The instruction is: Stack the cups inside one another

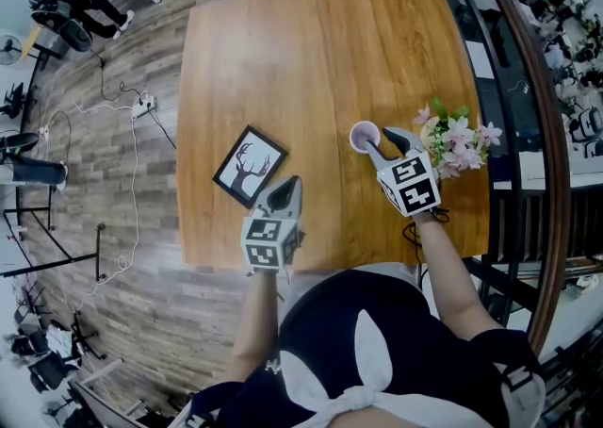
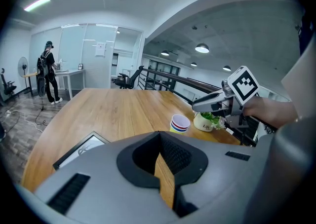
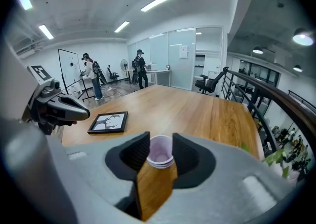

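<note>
A short stack of paper cups [image 1: 364,137] stands upright on the wooden table [image 1: 301,49], near its right side. In the right gripper view the cups [image 3: 161,153] show a pale lilac inside and nested rims. The left gripper view shows the cups [image 2: 179,123] with red and blue stripes. My right gripper [image 3: 160,141] has a dark pad on each side of the stack, both touching its wall. In the head view the right gripper [image 1: 382,141] reaches the cups from the near right. My left gripper [image 1: 283,192] hovers by the table's near edge; the left gripper [image 2: 159,136] has a narrow gap holding nothing.
A black-framed deer picture [image 1: 250,166] lies flat just left of my left gripper. A small pot of pink flowers [image 1: 454,143] stands right beside the cups, near the table's right edge. A railing runs past the right side. People stand far off across the room.
</note>
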Available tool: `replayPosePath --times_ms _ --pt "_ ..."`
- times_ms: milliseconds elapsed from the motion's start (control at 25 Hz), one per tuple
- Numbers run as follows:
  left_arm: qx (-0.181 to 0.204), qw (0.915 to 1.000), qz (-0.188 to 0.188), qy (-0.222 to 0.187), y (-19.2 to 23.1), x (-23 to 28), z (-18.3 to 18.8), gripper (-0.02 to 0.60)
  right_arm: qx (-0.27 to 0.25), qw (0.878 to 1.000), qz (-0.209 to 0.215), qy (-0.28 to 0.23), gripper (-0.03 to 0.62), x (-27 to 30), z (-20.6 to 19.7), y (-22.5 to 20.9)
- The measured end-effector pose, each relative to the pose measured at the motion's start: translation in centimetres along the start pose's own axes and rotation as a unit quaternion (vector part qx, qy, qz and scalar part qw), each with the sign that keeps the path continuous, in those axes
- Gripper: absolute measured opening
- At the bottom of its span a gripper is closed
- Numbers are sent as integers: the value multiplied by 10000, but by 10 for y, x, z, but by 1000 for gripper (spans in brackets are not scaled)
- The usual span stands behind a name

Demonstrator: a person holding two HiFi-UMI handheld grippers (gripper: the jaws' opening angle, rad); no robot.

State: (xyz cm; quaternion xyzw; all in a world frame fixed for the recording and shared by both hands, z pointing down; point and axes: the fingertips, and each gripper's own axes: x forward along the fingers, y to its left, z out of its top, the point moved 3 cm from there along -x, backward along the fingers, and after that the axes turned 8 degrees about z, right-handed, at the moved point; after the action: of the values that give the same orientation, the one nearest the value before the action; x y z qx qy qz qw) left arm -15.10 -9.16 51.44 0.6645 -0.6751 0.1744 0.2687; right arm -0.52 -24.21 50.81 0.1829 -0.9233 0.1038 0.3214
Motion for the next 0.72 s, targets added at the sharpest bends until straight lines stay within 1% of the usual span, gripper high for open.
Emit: replayPosePath --times_ms 80,120,240,360,560,720 --pt "21 10000 -39 -37 -3 -2 2 17 -90 9998 -64 -184 37 -10 6 2" --pt "37 10000 -58 -54 -4 -3 2 17 -123 9995 -64 -272 -2 -14 9 4" --pt "72 9998 -123 -104 -9 -6 5 17 -151 9989 33 -447 -2 -26 16 12" --pt "109 9996 -220 -166 -16 -10 7 17 -164 9984 46 -534 -2 -37 18 18" --pt "198 9985 -414 -288 -28 -16 11 17 -196 9978 26 -628 -2 -53 15 31" --pt "248 9975 -560 -353 -38 -23 14 17 -172 9981 34 -596 -2 -65 9 44"
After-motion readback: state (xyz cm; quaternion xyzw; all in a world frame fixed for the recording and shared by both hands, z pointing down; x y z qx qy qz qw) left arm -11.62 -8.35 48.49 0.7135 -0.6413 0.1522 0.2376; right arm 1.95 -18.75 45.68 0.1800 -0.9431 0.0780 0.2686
